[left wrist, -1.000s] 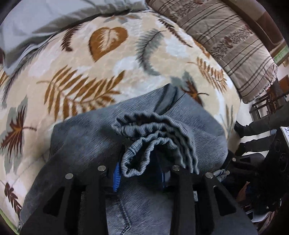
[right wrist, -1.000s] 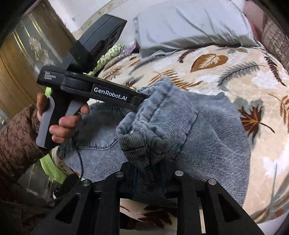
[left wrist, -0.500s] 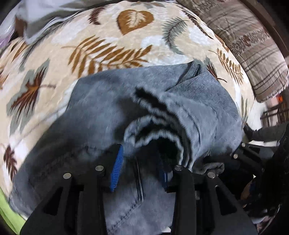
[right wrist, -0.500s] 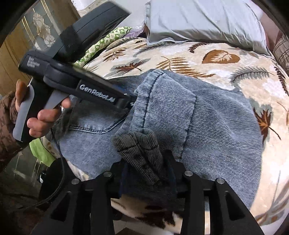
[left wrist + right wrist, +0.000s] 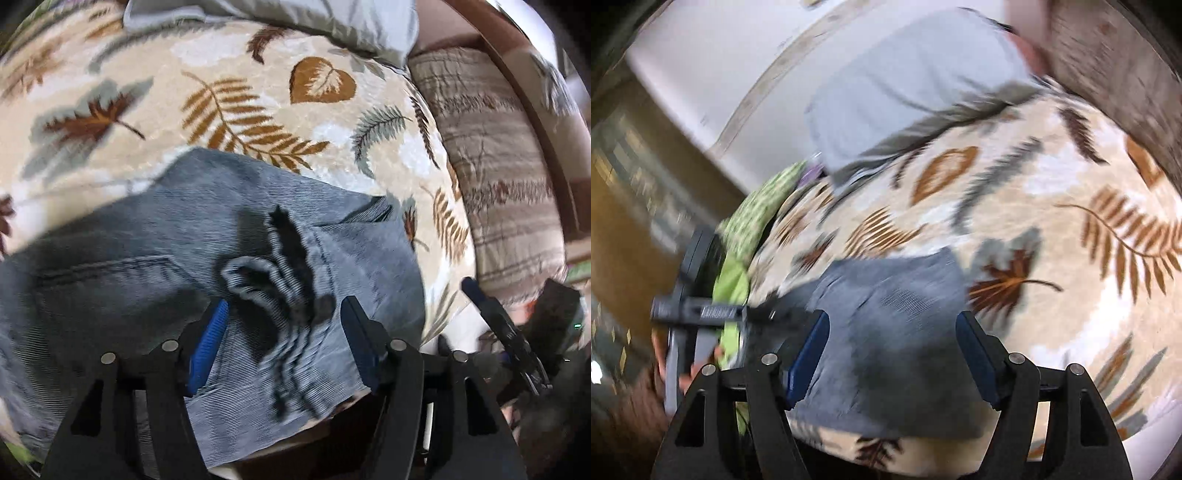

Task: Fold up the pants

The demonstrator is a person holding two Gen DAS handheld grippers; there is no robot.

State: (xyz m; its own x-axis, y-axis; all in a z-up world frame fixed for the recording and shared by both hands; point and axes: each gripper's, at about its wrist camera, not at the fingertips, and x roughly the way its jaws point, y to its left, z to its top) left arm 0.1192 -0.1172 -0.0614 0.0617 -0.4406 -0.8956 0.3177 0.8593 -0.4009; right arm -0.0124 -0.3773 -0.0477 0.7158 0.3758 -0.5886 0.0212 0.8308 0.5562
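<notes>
On bedspread, pants now released; L & R fingers spread.

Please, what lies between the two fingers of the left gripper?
In the left wrist view, the bunched cuff of the jeans lies between the open fingers of the left gripper, resting loose on the denim.
</notes>
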